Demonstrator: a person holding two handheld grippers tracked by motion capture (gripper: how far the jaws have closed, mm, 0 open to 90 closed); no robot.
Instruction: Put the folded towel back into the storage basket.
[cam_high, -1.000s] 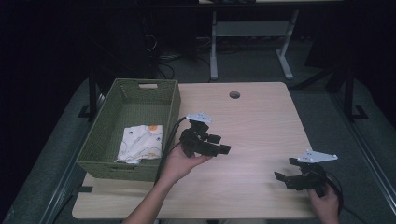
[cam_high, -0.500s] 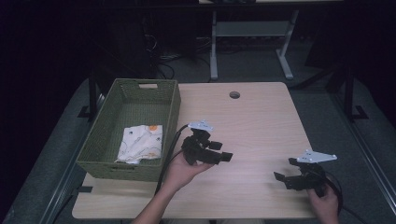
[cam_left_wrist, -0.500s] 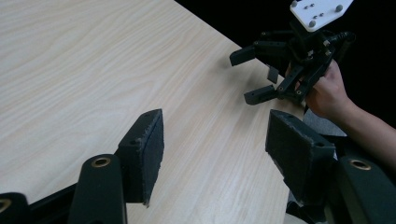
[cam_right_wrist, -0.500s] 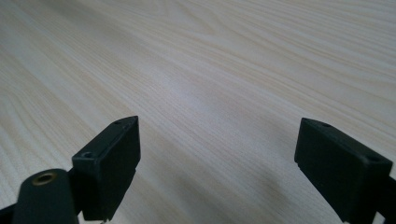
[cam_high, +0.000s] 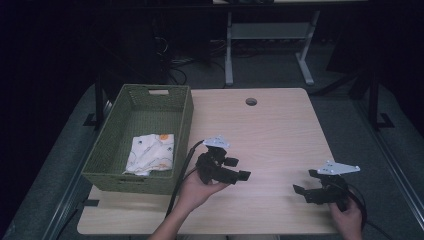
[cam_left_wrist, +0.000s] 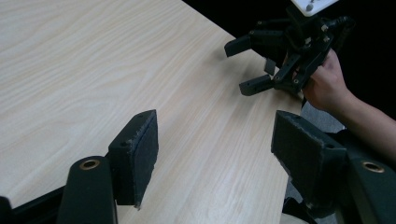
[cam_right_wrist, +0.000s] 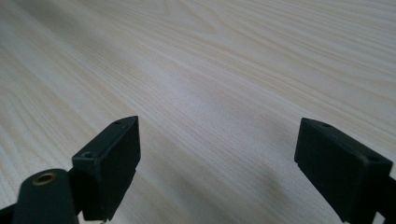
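My left gripper (cam_high: 238, 168) hovers over the wooden table (cam_high: 280, 130) near its front middle, held in a hand and pointing right. Its jaws have just been opening and stand wide apart with nothing between them, as the left gripper view (cam_left_wrist: 217, 154) confirms. My right gripper (cam_high: 306, 182) rests low at the front right, pointing left, open and empty. In its own view (cam_right_wrist: 217, 163) bare wood lies between the jaws. The left gripper view also catches the right gripper (cam_left_wrist: 240, 67) farther off, held in a hand.
A green woven basket (cam_high: 186, 125) stands on the table's left side with a folded white patterned cloth (cam_high: 150, 152) inside. A round cable hole (cam_high: 251, 101) sits near the far edge. Metal desk legs (cam_high: 229, 55) stand on the dark floor behind.
The left gripper has come a little lower and toward the front of the table, and its jaws stand wider apart. The right gripper has stayed still.
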